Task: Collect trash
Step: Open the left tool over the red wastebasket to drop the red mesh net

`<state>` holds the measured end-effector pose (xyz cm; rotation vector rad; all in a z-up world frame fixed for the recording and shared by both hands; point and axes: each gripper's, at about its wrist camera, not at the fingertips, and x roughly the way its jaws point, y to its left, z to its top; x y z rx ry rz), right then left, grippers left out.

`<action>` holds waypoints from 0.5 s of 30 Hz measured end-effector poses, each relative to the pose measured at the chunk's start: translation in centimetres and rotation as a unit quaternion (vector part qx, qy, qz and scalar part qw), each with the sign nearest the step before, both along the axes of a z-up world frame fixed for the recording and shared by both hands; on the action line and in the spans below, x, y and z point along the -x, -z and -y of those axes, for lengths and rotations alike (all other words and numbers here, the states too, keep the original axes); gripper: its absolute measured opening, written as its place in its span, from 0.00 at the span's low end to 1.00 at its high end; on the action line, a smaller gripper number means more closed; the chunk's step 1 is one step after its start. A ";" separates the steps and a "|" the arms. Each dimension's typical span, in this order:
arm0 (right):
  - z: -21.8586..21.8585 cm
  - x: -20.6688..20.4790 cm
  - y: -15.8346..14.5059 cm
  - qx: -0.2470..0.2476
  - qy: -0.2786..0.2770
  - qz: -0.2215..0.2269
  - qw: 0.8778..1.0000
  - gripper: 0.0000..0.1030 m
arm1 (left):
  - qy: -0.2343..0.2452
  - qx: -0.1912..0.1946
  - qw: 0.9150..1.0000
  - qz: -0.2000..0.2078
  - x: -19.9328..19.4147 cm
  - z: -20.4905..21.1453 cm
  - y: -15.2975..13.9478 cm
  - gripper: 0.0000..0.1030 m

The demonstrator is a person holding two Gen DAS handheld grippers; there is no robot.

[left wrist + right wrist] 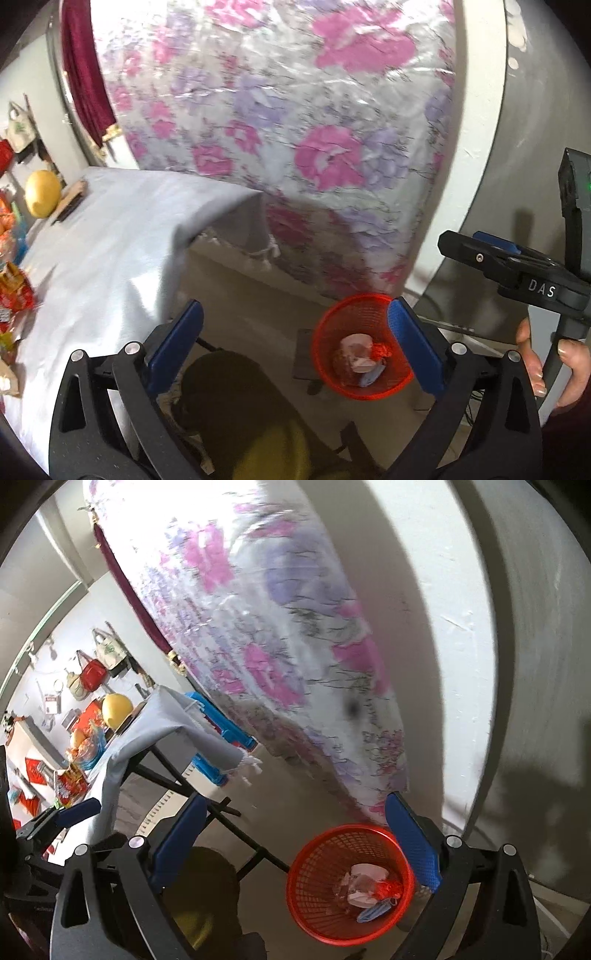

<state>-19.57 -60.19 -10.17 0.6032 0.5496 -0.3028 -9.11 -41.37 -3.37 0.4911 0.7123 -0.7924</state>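
Trash left to collect, by my judgement, is the crinkled red-and-orange wrappers (14, 295) on the grey-clothed table, far left of your left gripper (295, 339), fingers apart and empty. Your right gripper (299, 838), likewise spread, hovers above the red mesh basket (317, 915) holding crumpled scraps.

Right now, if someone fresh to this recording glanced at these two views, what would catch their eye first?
Probably the red mesh basket on the floor, low in both views, already holding crumpled wrappers and paper. Behind it rises a big floral sheet in pink and purple, filling the upper frame. At left, a grey-clothed table carries a yellow ball and snack packets, while both the left tool and right tool hang open and empty.
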 end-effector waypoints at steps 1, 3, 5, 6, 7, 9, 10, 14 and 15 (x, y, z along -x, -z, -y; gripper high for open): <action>-0.4 -0.2 -0.3 0.006 -0.004 0.000 1.000 0.93 | -0.003 0.001 1.000 0.003 0.0 -0.3 -0.1 0.93; -1.5 -0.5 -0.9 0.022 -0.013 -0.002 1.000 0.93 | -0.015 0.005 1.000 0.009 -0.1 -1.3 -0.6 0.93; -2.5 -0.7 -1.7 0.037 -0.023 -0.001 0.999 0.94 | -0.022 0.011 1.000 0.009 -0.2 -2.1 -1.1 0.93; -2.9 -0.7 -2.0 0.042 -0.026 0.000 0.999 0.94 | -0.026 0.015 1.000 0.009 -0.2 -2.5 -1.3 0.93; -3.4 -0.8 -2.5 0.049 -0.030 0.002 0.998 0.94 | -0.030 0.018 0.999 0.009 -0.3 -2.9 -1.6 0.93; -4.0 -0.8 -3.2 0.061 -0.034 0.005 0.998 0.94 | -0.039 0.026 0.999 0.013 -0.3 -4.0 -2.1 0.93; -4.4 -0.8 -3.6 0.067 -0.037 0.006 0.997 0.94 | -0.043 0.028 0.999 0.016 -0.3 -4.4 -2.4 0.93; -5.7 -0.8 -4.9 0.078 -0.050 0.011 0.996 0.94 | -0.065 0.045 0.997 0.026 -0.6 -6.7 -3.6 0.93; -6.2 -0.9 -5.3 0.082 -0.054 0.012 0.995 0.94 | -0.070 0.049 0.996 0.028 -0.7 -7.3 -3.9 0.93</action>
